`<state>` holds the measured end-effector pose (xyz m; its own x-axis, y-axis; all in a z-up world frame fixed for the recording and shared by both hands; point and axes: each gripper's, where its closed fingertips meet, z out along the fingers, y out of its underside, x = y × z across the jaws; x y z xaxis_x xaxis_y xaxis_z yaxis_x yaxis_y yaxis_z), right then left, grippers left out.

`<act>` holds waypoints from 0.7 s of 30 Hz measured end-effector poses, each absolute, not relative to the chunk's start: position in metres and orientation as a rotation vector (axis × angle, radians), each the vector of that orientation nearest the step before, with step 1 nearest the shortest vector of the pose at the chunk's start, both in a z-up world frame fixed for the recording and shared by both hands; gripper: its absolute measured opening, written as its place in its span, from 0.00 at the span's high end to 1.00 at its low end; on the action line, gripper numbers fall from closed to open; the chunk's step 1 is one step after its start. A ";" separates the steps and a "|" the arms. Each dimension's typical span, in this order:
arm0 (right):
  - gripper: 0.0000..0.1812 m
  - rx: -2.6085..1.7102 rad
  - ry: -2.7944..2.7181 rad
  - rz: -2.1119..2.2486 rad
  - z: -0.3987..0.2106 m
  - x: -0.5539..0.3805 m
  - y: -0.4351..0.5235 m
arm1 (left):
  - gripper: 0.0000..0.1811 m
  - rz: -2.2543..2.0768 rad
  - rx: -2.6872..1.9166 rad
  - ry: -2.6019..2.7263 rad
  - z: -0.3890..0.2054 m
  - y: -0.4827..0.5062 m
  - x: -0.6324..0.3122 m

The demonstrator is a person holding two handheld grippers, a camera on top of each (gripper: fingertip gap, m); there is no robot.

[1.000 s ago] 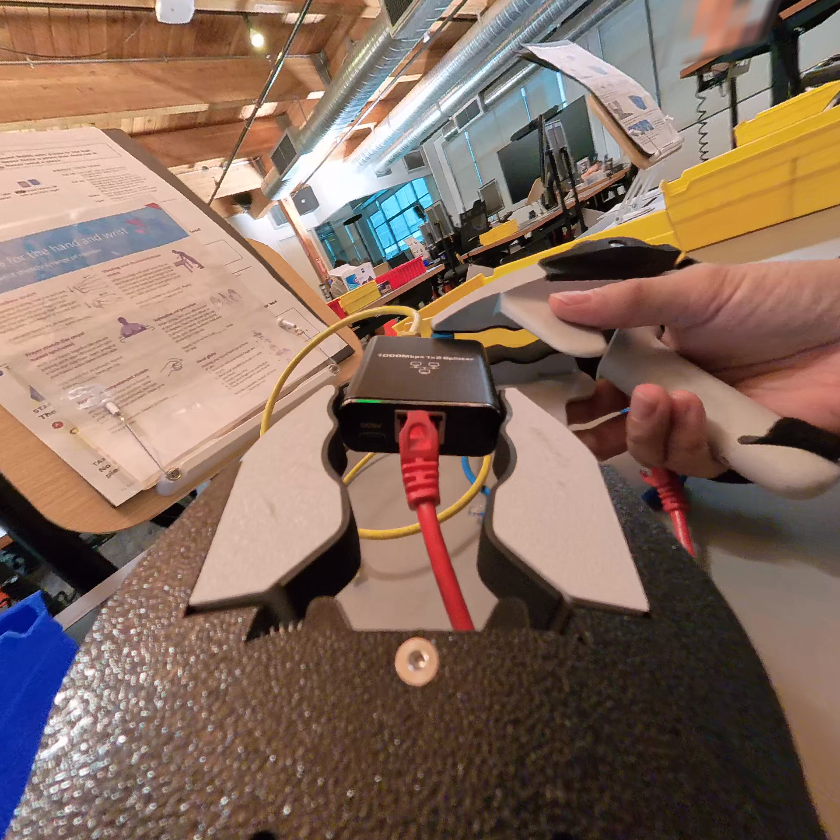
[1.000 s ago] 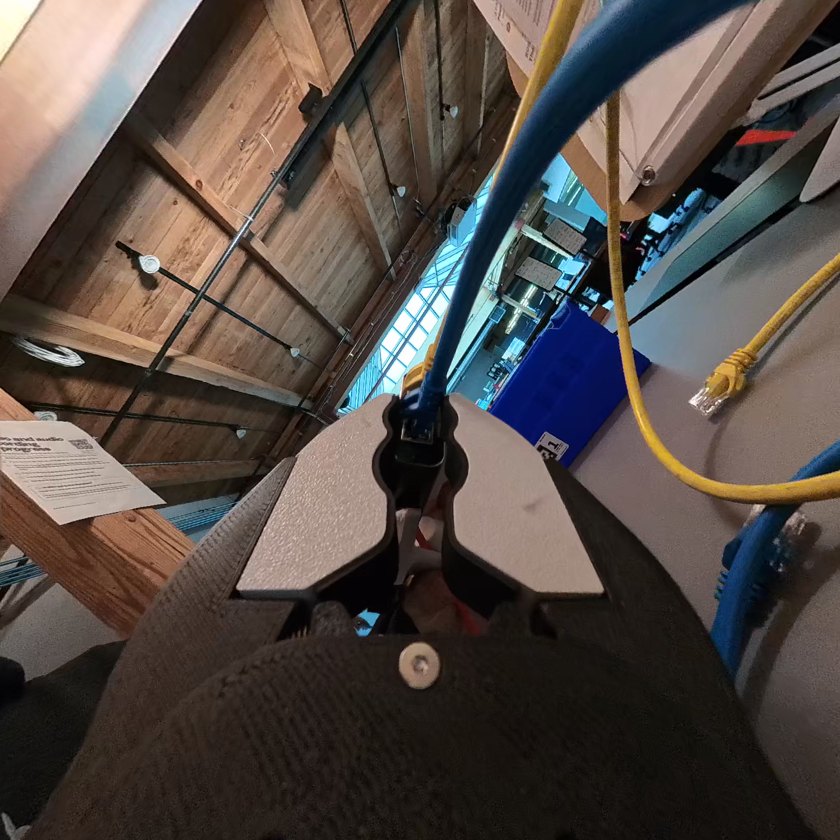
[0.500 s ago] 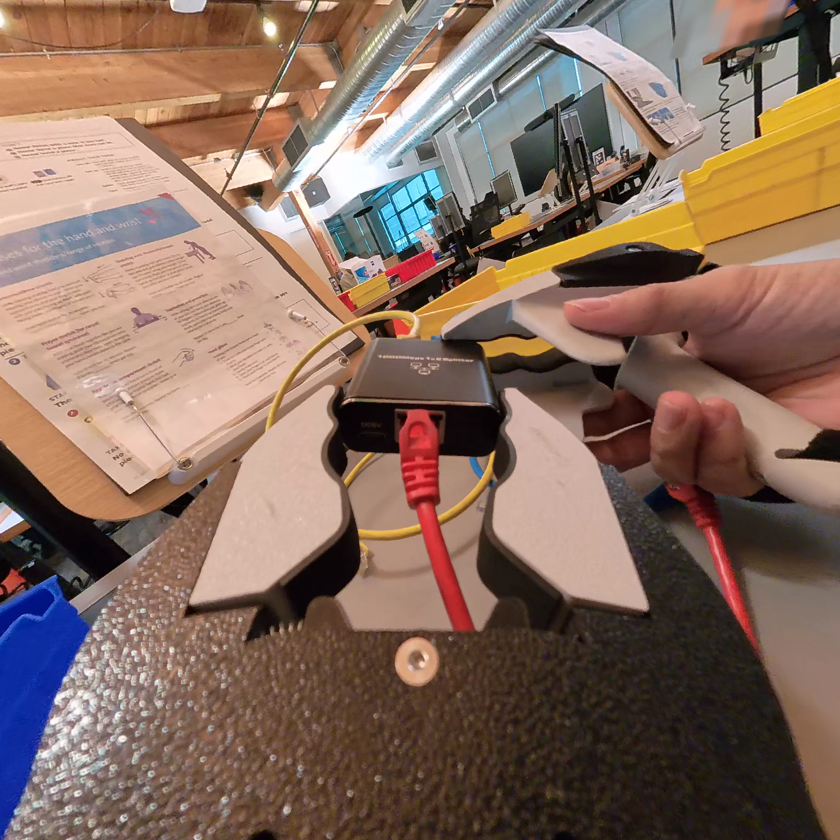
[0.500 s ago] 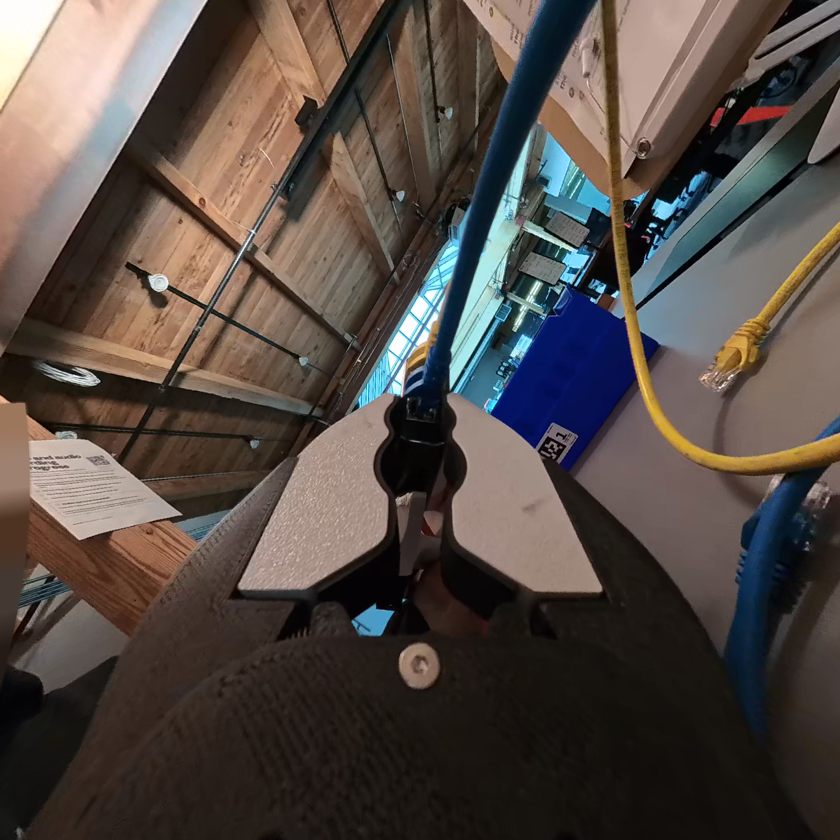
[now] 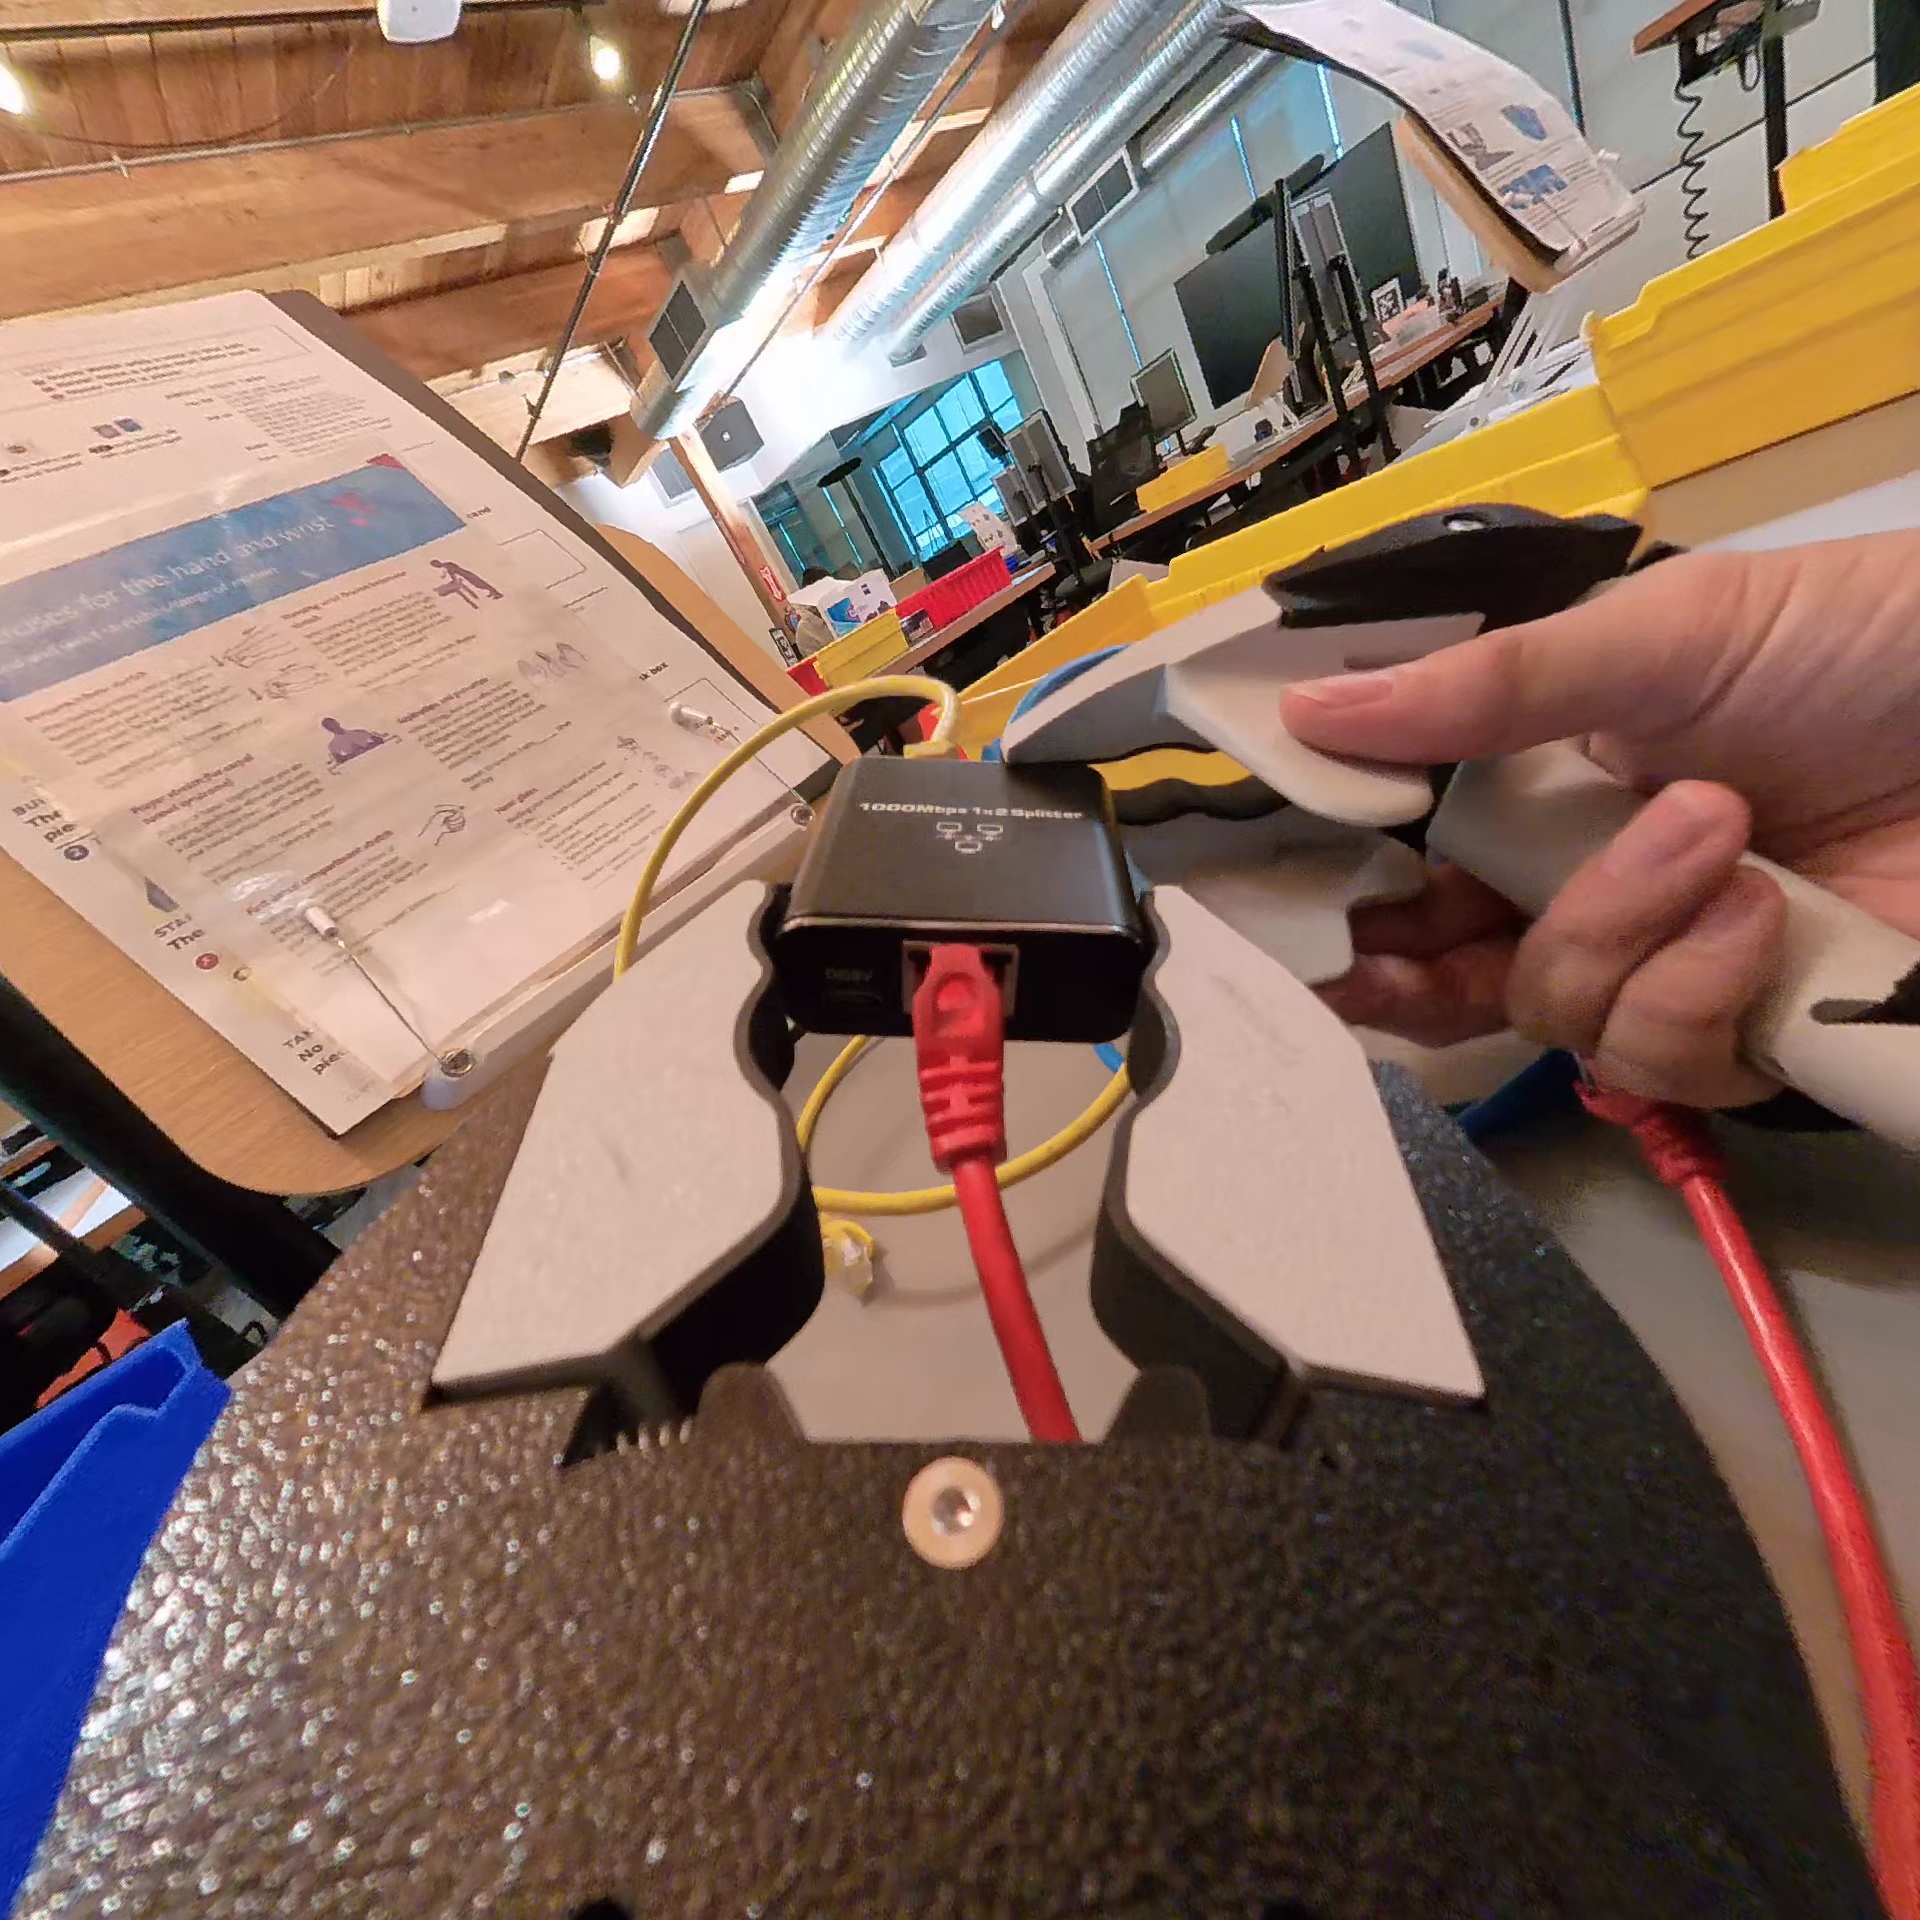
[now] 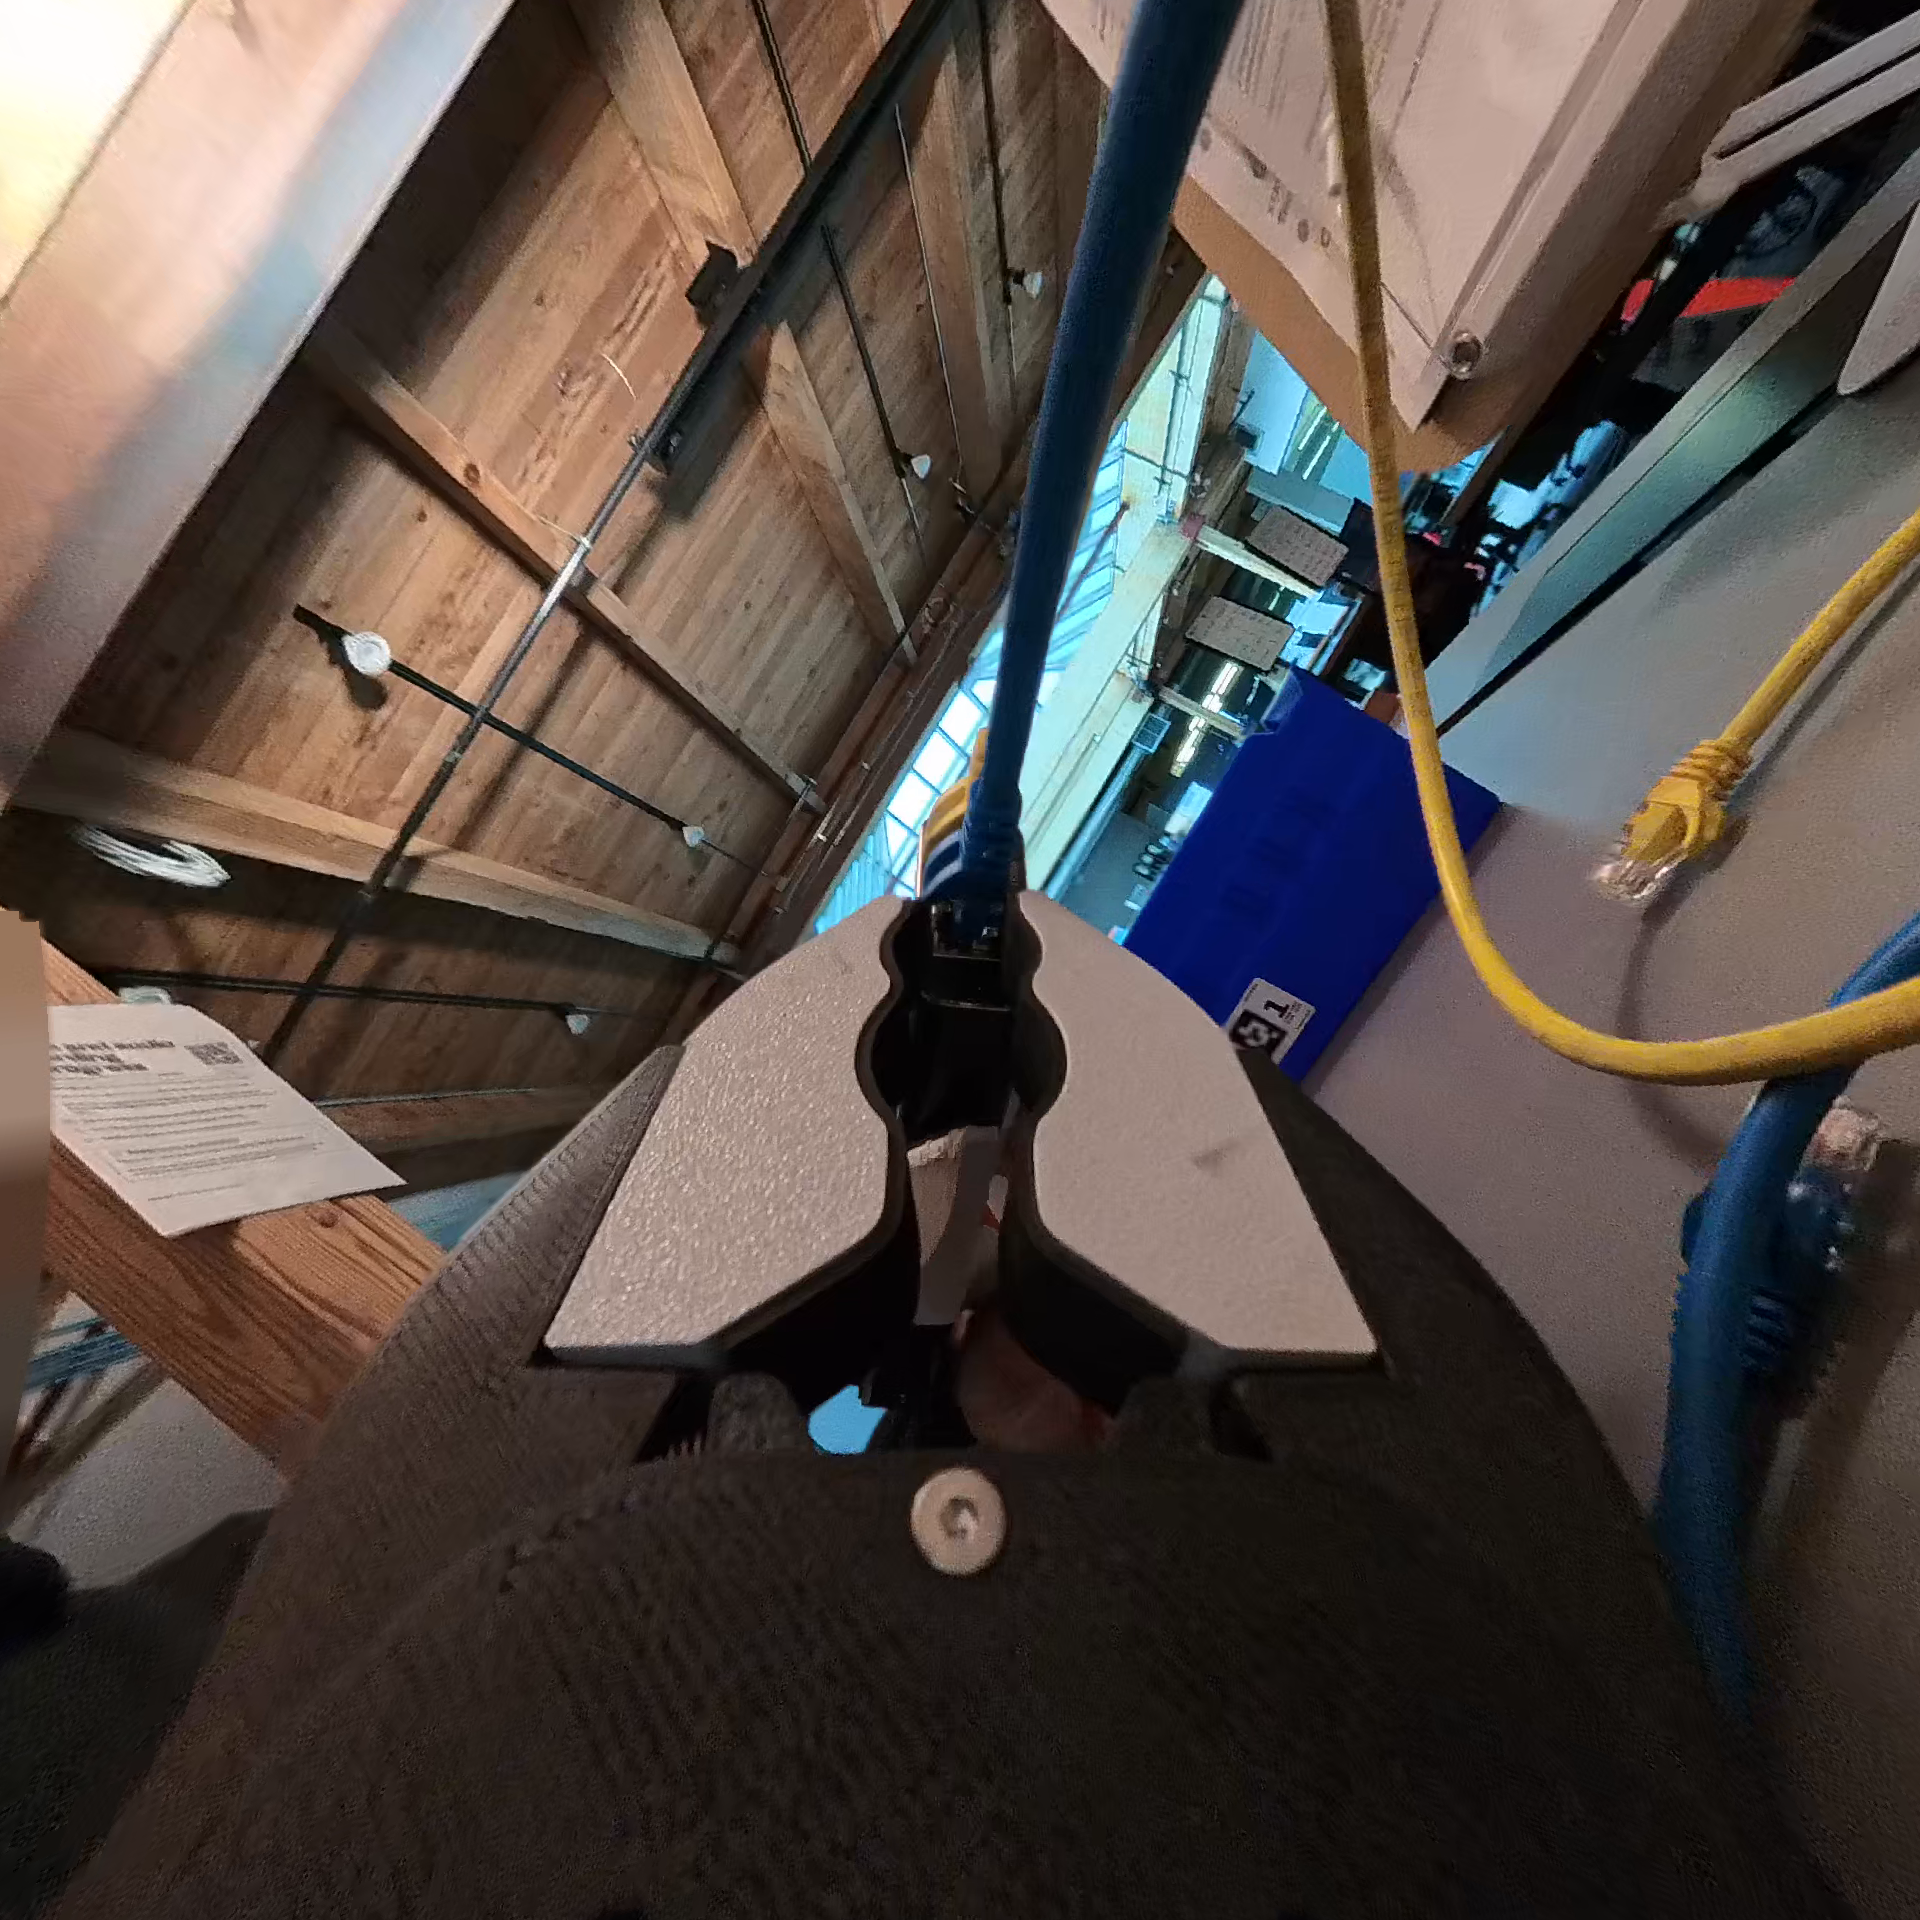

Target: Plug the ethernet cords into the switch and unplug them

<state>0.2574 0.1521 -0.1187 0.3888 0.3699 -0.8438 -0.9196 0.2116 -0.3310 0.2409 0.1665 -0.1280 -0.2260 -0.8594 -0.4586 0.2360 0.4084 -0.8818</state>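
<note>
My left gripper [image 5: 956, 935] is shut on the black switch [image 5: 966, 852] and holds it above the grey table [image 5: 1849, 1299]. A red cord [image 5: 966, 1070] is plugged into the switch's near port. A yellow cord [image 5: 727, 790] runs from its far side and loops underneath. My right gripper [image 5: 1023, 743], held by a hand [image 5: 1662, 790], meets the switch's far side. In the right wrist view that gripper [image 6: 961, 920] is shut on the plug of a blue cord [image 6: 1070, 447], which rises straight up. Whether the plug sits in the port is hidden.
A tilted board with a printed sheet [image 5: 260, 675] stands at left. A blue bin [image 5: 73, 1507] sits below it and also shows in the right wrist view [image 6: 1299, 883]. Yellow bins [image 5: 1714, 343] line the right. Loose yellow [image 6: 1662, 831] and blue [image 6: 1829, 1164] plugs lie on the table [image 6: 1662, 987].
Both grippers keep their holds. The blue cord above the right gripper has straightened from a curve. The left view has shifted a little, and more of the red cord shows at right.
</note>
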 end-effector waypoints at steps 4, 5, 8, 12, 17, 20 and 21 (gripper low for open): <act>0.92 -0.976 0.661 0.934 -0.111 0.252 0.151 | 0.66 -1.141 -0.545 1.412 -0.123 0.166 0.237; 0.92 -0.957 0.656 0.934 -0.107 0.249 0.149 | 0.66 -1.151 -0.523 1.393 -0.119 0.165 0.235; 0.92 -0.962 0.602 0.865 -0.096 0.242 0.146 | 0.66 -1.183 -0.477 1.367 -0.112 0.162 0.231; 0.92 -0.975 0.583 0.784 -0.090 0.238 0.143 | 0.66 -1.247 -0.472 1.349 -0.107 0.160 0.228; 0.92 -0.995 0.567 0.745 -0.084 0.236 0.141 | 0.66 -1.273 -0.474 1.329 -0.103 0.157 0.227; 0.92 -0.967 0.584 0.742 -0.084 0.237 0.141 | 0.66 -1.307 -0.493 1.325 -0.103 0.157 0.227; 0.93 -0.964 0.584 0.734 -0.085 0.238 0.141 | 0.66 -1.327 -0.505 1.325 -0.103 0.157 0.227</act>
